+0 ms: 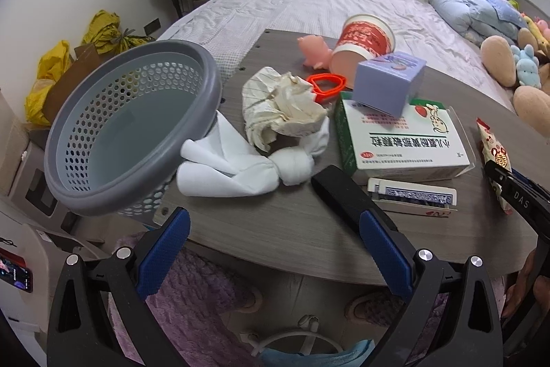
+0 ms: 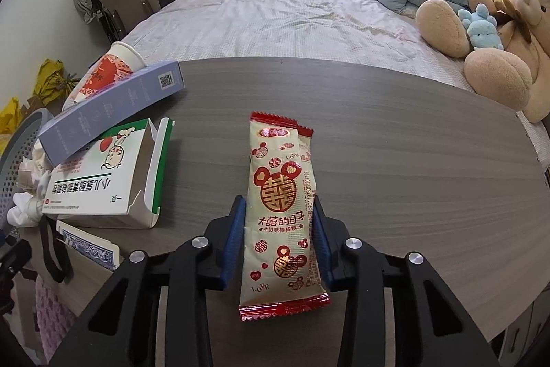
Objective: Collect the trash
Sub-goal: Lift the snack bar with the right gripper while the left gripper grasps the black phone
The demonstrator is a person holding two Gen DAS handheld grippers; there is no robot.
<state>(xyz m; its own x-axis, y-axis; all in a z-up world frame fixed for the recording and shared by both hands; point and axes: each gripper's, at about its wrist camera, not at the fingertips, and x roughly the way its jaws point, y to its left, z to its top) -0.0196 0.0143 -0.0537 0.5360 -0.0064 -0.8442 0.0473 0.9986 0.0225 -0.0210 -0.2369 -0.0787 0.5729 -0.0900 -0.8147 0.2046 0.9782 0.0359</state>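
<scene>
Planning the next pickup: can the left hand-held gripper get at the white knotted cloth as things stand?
Probably yes: the left hand-held gripper is open and empty, the white knotted cloth lies just ahead of it, and only bare table lies between.

1. Basket (image 2: pixel 13 160): cut off by the right wrist view's left edge.
2. Card pack (image 1: pixel 414 195): partly hidden behind the left finger (image 1: pixel 347 195).
3. Medicine box (image 1: pixel 405 140): small print illegible.
</scene>
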